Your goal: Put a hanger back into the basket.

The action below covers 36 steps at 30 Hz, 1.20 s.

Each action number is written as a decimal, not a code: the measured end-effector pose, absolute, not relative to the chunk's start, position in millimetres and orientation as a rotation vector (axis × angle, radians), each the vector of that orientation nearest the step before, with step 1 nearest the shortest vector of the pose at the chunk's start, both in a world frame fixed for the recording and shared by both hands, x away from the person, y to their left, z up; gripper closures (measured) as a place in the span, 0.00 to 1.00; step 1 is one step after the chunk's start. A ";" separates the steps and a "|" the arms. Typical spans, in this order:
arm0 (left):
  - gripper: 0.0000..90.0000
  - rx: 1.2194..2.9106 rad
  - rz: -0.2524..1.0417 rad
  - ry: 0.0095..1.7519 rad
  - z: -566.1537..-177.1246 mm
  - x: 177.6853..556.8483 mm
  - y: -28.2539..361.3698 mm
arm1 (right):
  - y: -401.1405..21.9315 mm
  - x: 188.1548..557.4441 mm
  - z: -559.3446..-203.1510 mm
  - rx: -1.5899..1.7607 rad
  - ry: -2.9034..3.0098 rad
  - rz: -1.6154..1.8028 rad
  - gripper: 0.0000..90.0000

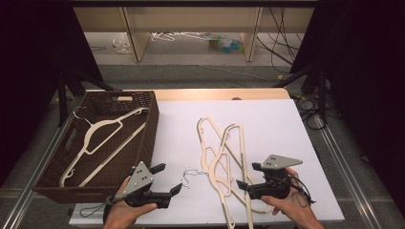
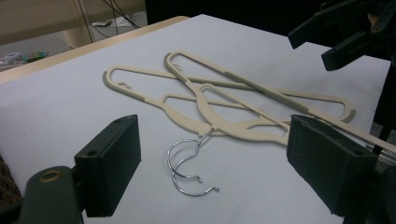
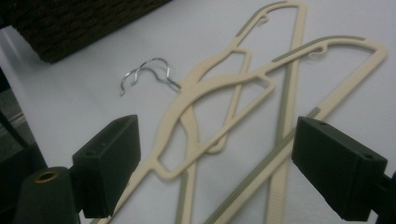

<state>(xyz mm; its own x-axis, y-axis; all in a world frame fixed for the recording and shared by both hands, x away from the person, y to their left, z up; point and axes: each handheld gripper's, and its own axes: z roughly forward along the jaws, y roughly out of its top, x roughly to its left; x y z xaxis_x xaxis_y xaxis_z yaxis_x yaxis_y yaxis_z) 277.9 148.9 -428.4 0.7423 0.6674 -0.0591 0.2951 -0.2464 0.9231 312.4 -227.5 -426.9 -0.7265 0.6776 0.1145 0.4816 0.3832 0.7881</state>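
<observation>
Approach step: 2 cream hangers (image 1: pixel 224 157) lie crossed on the bench (image 1: pixel 277 124), beside the basket (image 1: pixel 150 129). Left claw (image 1: pixel 168 178) and right claw (image 1: pixel 247 175), both released, flank them; next, closing on 1 hanger.

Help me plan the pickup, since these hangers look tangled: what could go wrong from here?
1. The two cream hangers lie crossed on the white table, wire hooks together, so lifting one may drag the other.
2. The left gripper and right gripper, both open, face each other across the pile and might collide.
3. A swinging hanger could catch the basket rim.
</observation>
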 end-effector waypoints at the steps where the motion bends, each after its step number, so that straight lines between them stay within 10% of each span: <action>1: 0.20 1.846 0.422 0.741 -428.3 277.5 149.0 | -223.6 310.9 -428.7 1.019 2.439 1.247 0.18; 30: 0.20 1.879 0.402 0.717 -436.3 267.7 149.6 | -146.4 275.9 -472.0 0.757 2.855 0.676 0.31; 36: 0.20 1.908 0.404 0.710 -438.6 267.5 149.4 | -152.2 282.1 -468.6 0.736 2.869 0.642 0.50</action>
<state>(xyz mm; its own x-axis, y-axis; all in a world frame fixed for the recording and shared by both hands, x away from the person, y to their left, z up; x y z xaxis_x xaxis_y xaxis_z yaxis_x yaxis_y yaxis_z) 267.5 149.4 -438.6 0.7703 0.6368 -0.0336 0.2957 -0.3100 0.9036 282.1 -152.2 -468.6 -0.8764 0.4816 -0.0020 0.4348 0.7930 0.4267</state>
